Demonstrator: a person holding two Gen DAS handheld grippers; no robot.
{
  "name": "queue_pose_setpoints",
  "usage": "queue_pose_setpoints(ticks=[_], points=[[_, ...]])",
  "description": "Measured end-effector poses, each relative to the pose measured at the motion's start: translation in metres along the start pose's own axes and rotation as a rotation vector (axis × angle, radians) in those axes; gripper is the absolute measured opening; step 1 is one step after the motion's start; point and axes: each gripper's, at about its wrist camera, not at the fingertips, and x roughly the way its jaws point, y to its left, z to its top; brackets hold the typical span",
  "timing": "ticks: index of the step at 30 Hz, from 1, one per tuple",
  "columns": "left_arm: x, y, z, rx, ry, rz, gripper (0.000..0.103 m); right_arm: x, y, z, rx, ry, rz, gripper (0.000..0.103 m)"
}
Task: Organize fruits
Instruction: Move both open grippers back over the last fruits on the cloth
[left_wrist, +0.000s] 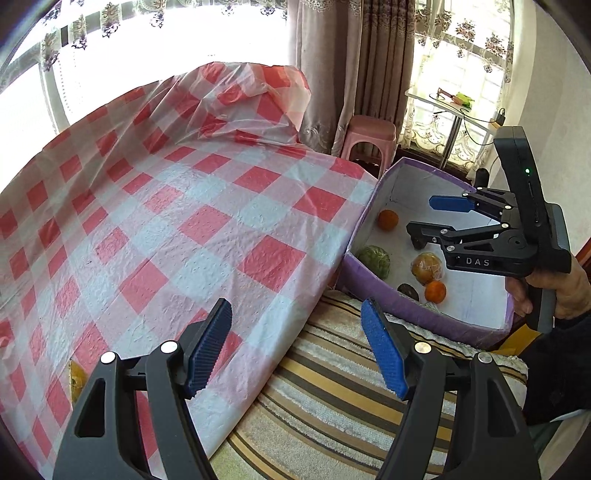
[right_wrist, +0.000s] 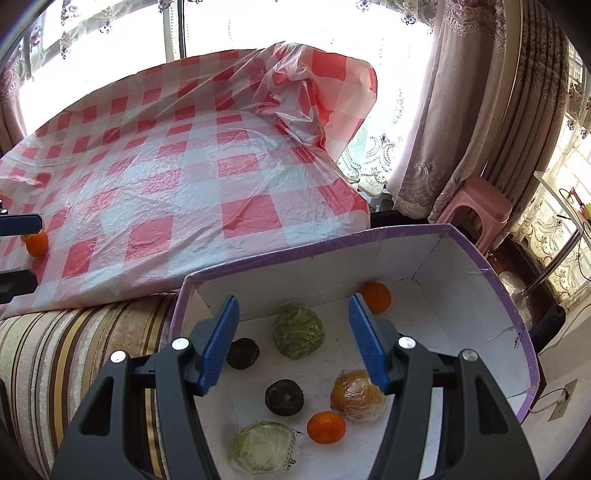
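Both grippers, left and right, are empty, jaws apart. Fruit box sits right of the checked cloth, pink stool far behind.

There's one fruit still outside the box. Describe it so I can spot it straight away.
Look at the red-and-white checked cloth spread to the left of the purple-rimmed box. Near the cloth's left edge in the right wrist view sits a small orange, by the left gripper's fingers. It is the only fruit on the cloth; every other fruit lies inside the box.
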Motion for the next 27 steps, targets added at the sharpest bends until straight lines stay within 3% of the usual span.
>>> queue_pose_setpoints(ticks=[27], points=[[-0.054, 0.101, -0.098, -0.324, -0.092, 0.078, 0.073, 0.003, 0.084, 0.022, -0.132, -0.012, 0.122, 0.062]])
